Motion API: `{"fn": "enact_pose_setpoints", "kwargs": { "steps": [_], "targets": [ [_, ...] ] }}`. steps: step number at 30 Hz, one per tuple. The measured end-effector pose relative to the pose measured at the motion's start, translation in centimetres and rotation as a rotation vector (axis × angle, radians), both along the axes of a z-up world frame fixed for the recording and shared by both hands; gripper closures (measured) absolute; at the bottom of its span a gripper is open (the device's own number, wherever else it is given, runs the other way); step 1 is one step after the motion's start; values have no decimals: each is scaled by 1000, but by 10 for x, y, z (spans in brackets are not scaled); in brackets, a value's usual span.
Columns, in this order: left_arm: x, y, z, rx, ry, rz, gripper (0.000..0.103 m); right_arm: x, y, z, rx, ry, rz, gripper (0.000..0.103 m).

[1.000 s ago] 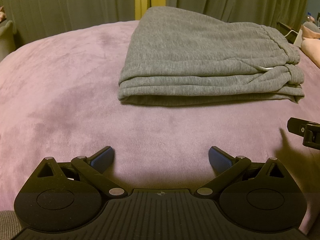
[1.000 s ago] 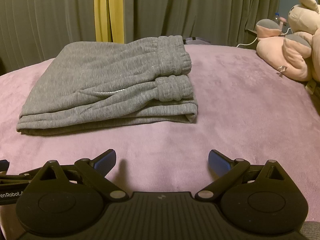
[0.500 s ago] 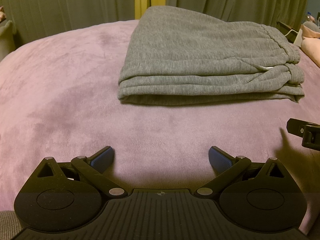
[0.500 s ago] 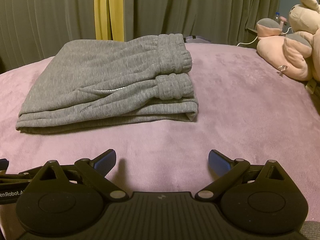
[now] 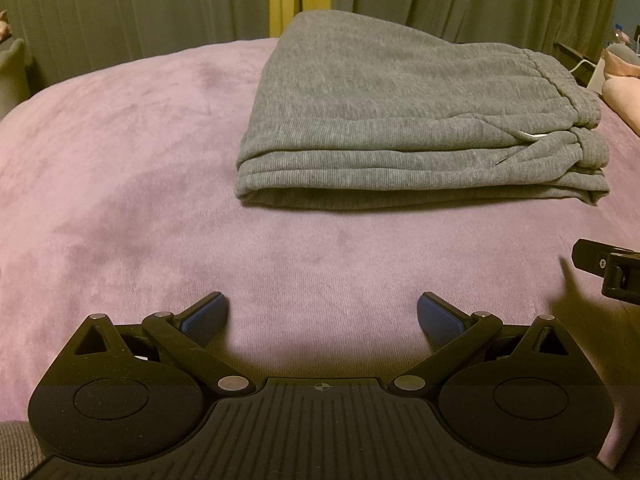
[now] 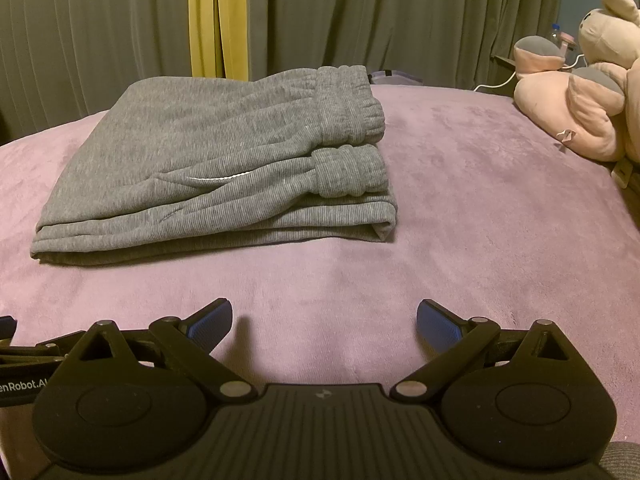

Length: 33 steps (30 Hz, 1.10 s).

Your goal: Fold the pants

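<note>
Grey sweatpants lie folded in a flat stack on the purple bed cover, waistband and cuffs at the right end. They also show in the right wrist view. My left gripper is open and empty, held back from the stack's near edge. My right gripper is open and empty too, also short of the stack. A part of the right gripper shows at the right edge of the left wrist view.
Pink and cream plush toys lie at the bed's right side. Dark curtains with a yellow strip hang behind the bed. A white cable runs near the toys.
Almost nothing; the right wrist view has shifted very slightly, so the pants sit a touch higher in it. Both grippers stay open and empty.
</note>
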<state>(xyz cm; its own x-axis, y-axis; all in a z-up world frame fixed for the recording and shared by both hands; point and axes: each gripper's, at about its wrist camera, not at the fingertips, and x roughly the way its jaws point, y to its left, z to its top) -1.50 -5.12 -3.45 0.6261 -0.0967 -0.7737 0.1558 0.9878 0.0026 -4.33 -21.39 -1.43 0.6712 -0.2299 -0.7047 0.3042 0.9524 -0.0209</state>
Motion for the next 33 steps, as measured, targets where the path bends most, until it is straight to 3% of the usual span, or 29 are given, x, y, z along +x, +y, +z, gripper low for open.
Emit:
{"fn": "enact_pose_setpoints", "kwargs": {
  "steps": [33],
  "targets": [
    [0, 0, -2, 5, 5, -5, 0, 0, 0, -3, -3, 11, 6, 4]
  ]
}}
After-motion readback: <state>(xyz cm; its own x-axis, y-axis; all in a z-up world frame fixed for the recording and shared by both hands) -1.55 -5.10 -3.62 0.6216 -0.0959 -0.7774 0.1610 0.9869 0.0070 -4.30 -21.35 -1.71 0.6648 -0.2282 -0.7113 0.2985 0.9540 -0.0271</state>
